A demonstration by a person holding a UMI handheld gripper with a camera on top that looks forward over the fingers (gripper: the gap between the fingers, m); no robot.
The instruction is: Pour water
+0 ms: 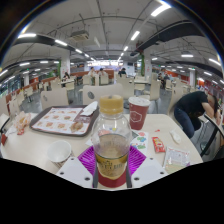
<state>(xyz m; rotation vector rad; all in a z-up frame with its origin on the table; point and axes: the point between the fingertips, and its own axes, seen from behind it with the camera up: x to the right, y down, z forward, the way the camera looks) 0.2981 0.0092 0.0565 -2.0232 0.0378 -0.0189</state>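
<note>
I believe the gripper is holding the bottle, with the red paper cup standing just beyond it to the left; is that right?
Not quite: in the gripper view, the red paper cup stands beyond the bottle to the right, not the left. The gripper does hold the bottle between its fingers.

The bottle (111, 140) stands upright on the table (30, 150), between the 2 fingers (89, 158) of the gripper (111, 166). Beyond it, right of the fingers' line: 1 cup (138, 112); left: a tray (62, 121). A bowl (59, 152) sits just left of the left finger, packets (159, 145) right.
</note>
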